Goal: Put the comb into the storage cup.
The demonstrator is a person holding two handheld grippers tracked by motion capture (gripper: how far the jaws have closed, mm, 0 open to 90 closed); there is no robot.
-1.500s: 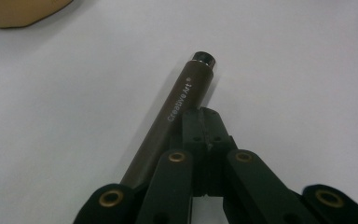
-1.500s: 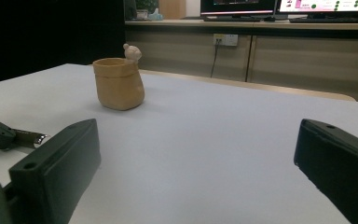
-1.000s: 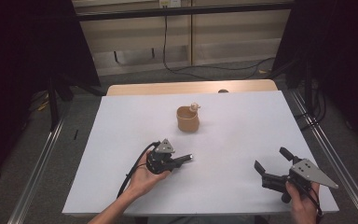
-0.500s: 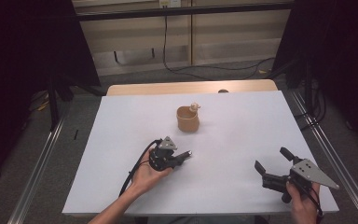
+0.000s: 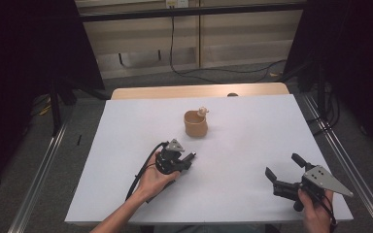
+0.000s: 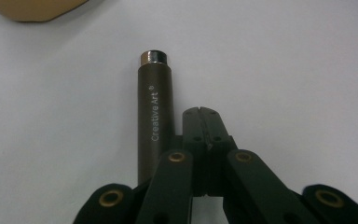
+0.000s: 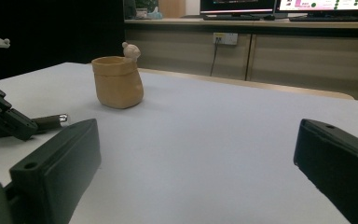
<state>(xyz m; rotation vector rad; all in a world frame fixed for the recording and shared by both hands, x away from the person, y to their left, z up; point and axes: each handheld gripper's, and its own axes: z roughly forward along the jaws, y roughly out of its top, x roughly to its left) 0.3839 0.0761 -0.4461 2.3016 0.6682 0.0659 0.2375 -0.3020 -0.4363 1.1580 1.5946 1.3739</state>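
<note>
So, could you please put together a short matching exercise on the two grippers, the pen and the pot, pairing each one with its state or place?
Things:
1. left gripper
2. right gripper
3. dark pen
4. tan pot

States or places:
a. stands upright past the middle of the white table
b. jaws spread wide with nothing between them
c. jaws shut together, with nothing between them
d. lies flat on the table beside the shut jaws

Pairs: 1-c, 2-b, 3-d, 4-a

White table (image 5: 126, 145), grey carpet floor (image 5: 39, 145), wood-panelled wall (image 5: 233, 34), dark curtains (image 5: 29, 48), 2 monitors (image 7: 326, 4)
</note>
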